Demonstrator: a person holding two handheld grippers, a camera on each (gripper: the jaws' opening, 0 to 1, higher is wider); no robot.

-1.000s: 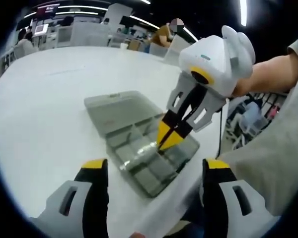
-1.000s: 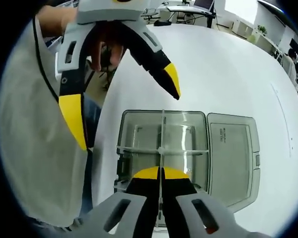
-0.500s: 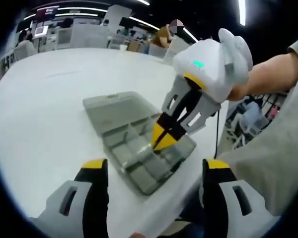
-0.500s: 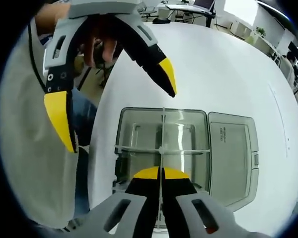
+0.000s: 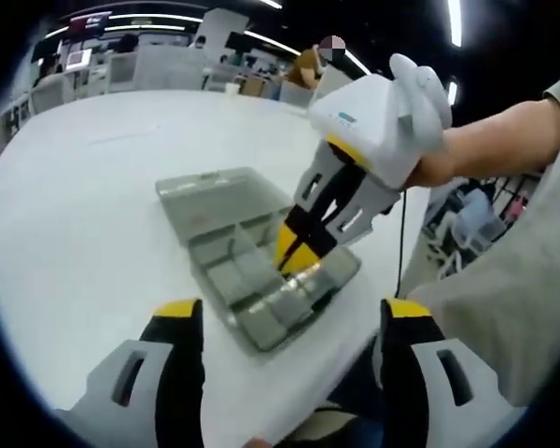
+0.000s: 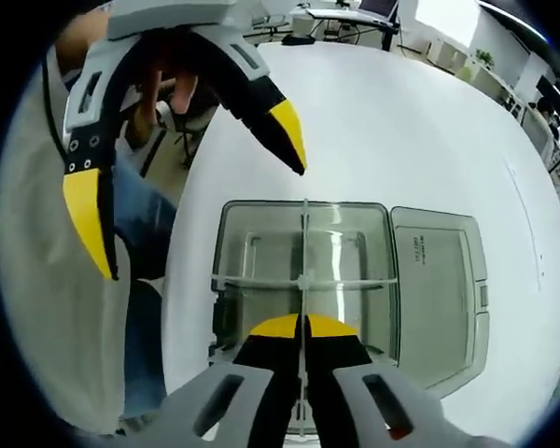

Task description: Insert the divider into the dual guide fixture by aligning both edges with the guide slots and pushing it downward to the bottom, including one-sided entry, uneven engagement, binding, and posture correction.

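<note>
An open-plan office: white desks [image 5: 168, 65], monitors [image 6: 385, 7], ceiling strip lights [image 5: 455, 23]

Desk [image 5: 93, 187]: white, smooth top, rounded edge on my near side; bare surface runs far out toward the room in my left gripper view. Item lying on it, one: clear grey plastic compartment box [image 6: 261, 252], set close to the desk's edge, its hinged lid [image 6: 443, 289] folded flat open on the desk beside the tray. Thin clear partitions cross inside the tray.
</note>
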